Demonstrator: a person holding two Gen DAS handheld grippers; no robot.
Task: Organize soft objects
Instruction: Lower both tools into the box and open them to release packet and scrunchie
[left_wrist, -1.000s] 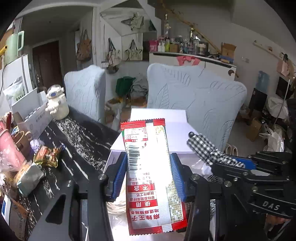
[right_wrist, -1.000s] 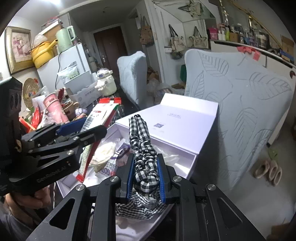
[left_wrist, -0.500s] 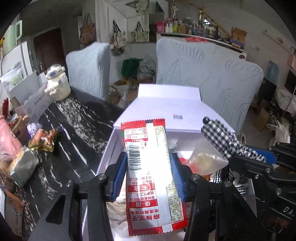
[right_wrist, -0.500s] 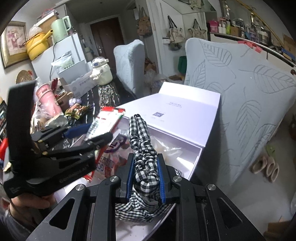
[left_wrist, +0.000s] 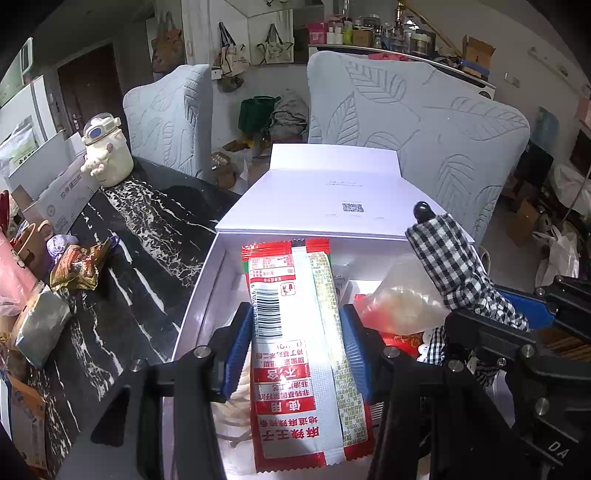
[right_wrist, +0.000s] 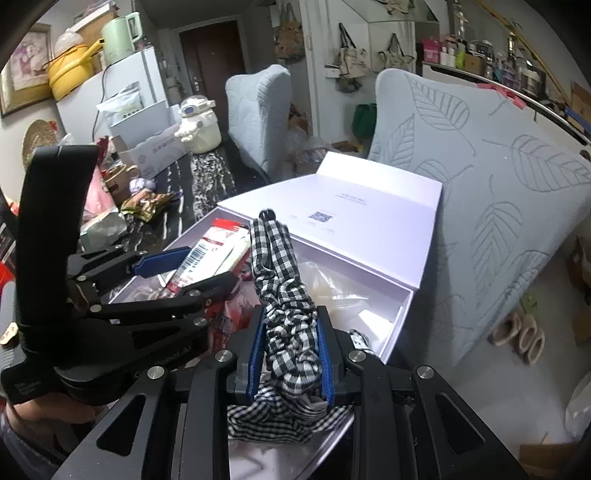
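While both grippers hang over an open white box (left_wrist: 207, 280) on a dark marbled table (left_wrist: 140, 280), the left gripper (left_wrist: 295, 343) pinches a red and white snack packet (left_wrist: 295, 354) upright between its blue pads, the packet's top end above the box interior. Just to its right, the right gripper (right_wrist: 288, 350) is clamped on a black and white checked fabric piece (right_wrist: 284, 295), which pokes up past the fingertips and trails down onto the box's near edge.

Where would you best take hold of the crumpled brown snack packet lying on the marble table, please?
Grip the crumpled snack packet across its puffed middle, coming from above: it lies flat on the table, and its twisted ends look too thin to hold.
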